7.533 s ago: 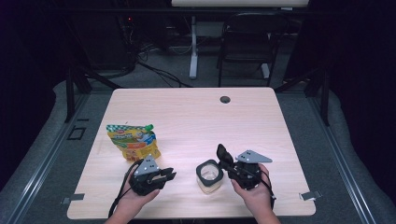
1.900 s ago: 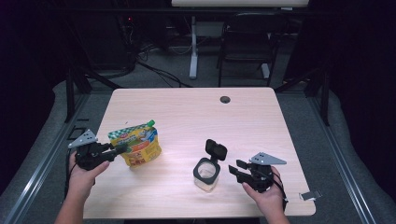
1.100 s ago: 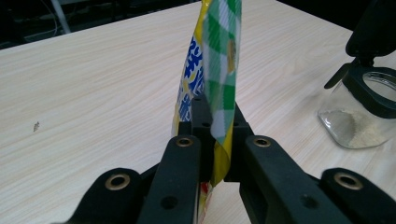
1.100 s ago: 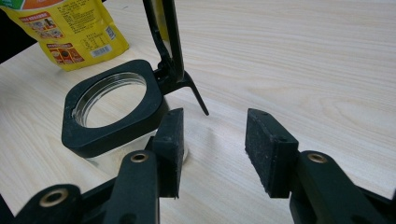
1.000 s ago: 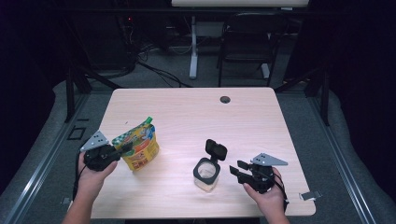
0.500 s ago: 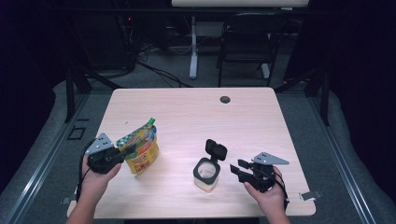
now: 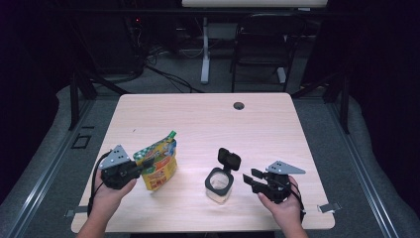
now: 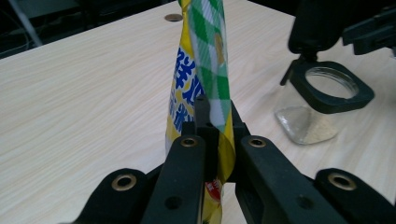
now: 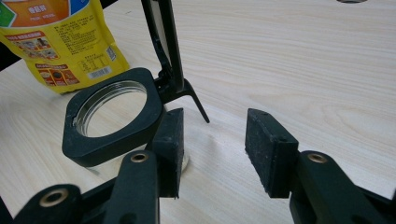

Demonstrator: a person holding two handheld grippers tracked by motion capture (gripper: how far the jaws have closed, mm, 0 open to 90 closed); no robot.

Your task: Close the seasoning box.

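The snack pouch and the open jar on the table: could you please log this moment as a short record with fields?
surface: wooden table
pouch: yellow and green snack pouch, upright, tilted a little, left of the jar
left hand-held gripper: jaws shut on the pouch's edge
jar: clear jar with black collar, hinged lid standing open, a little pale powder at the bottom
right hand-held gripper: jaws open, beside the jar, nothing between them
table hole: dark round grommet near the far edge
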